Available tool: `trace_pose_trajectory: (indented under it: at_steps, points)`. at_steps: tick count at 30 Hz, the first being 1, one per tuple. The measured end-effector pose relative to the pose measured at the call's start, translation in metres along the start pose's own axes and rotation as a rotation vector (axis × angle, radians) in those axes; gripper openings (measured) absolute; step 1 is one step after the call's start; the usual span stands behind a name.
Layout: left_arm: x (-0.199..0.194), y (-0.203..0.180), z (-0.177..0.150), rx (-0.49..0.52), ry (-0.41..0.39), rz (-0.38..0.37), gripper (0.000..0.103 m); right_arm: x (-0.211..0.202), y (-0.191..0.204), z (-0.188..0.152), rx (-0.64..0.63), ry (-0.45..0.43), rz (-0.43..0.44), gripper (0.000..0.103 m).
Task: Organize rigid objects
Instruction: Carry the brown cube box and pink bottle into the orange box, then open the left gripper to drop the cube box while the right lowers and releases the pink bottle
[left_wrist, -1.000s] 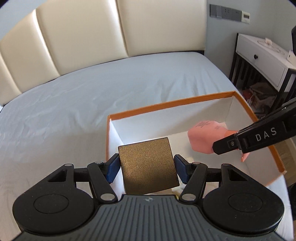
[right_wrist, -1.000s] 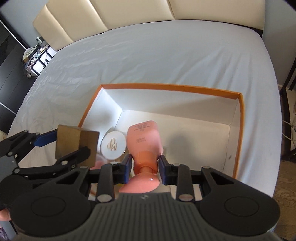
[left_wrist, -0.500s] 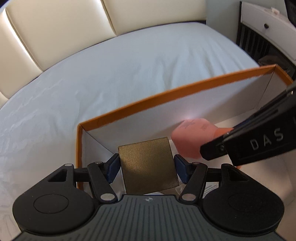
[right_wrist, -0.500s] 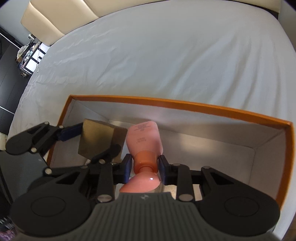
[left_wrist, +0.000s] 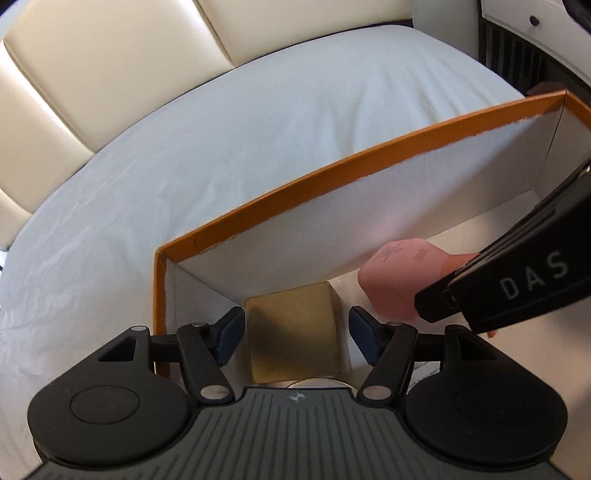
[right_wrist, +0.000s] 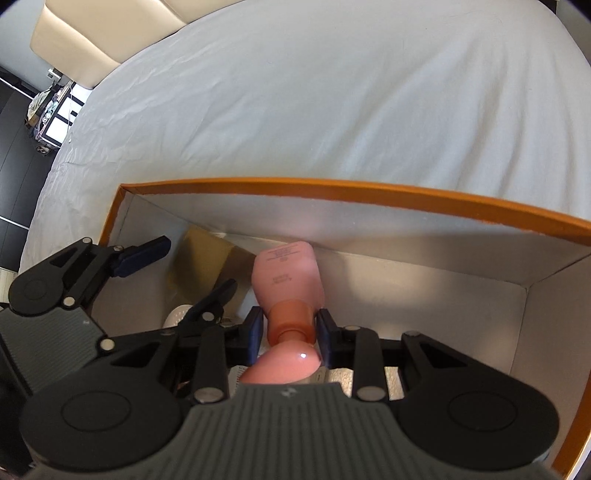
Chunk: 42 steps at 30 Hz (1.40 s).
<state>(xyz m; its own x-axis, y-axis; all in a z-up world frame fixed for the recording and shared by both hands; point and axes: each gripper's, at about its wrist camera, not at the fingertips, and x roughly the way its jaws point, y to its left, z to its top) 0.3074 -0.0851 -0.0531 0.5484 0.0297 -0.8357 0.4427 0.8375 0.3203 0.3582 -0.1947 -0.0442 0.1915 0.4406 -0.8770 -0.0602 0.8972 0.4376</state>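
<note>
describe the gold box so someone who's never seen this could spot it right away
On the white bed sits an open box with an orange rim. In its near-left inside corner rests the gold box, between the open left gripper fingers. Unlike the rounded pink bottle beside it, it is square-faced and metallic gold.

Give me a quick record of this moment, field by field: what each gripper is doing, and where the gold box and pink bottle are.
left gripper: open, pads apart from the gold box
gold box: in the left corner of the orange box, near its far wall
right gripper: shut on the pink bottle, at its neck
pink bottle: held inside the orange box, right of the gold box
surface: bed
</note>
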Motion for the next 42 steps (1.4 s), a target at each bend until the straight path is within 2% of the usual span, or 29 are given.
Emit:
trace_pose_trajectory:
  at_steps: [6,8,11,14,18,23,30,35,39,42]
  points:
    - [-0.041,0.021,-0.014,-0.066,-0.087,-0.017,0.073,0.003,0.002,0.001,0.001,0.004,-0.004,0.030]
    - [-0.056,0.032,-0.020,-0.132,-0.113,-0.003,0.067,0.005,0.002,0.003,0.009,0.008,-0.002,0.031]
    - [-0.071,0.049,-0.026,-0.232,-0.137,-0.035,0.064,0.008,0.006,0.004,0.004,0.011,-0.004,0.031]
    - [-0.071,0.058,-0.028,-0.274,-0.122,0.013,0.058,0.012,0.009,0.006,0.016,0.022,0.007,0.030]
    - [-0.061,0.065,-0.029,-0.322,-0.079,-0.052,0.051,0.014,0.010,0.006,0.029,0.014,0.035,0.033]
    - [-0.061,0.069,-0.037,-0.326,-0.070,-0.059,0.046,0.009,0.007,0.005,0.031,-0.047,0.063,0.034]
    - [-0.050,0.073,-0.032,-0.357,-0.048,-0.069,0.041,0.008,0.006,0.009,0.040,-0.110,0.075,0.028]
    - [-0.040,0.073,-0.027,-0.353,-0.039,-0.060,0.041,0.006,0.011,0.013,0.047,-0.124,0.124,0.034]
    - [-0.037,0.071,-0.024,-0.349,-0.032,-0.053,0.041,-0.005,0.015,0.011,0.012,-0.159,0.129,0.035]
    - [-0.036,0.070,-0.023,-0.353,-0.027,-0.048,0.040,-0.015,0.009,0.009,0.027,-0.180,0.146,0.040]
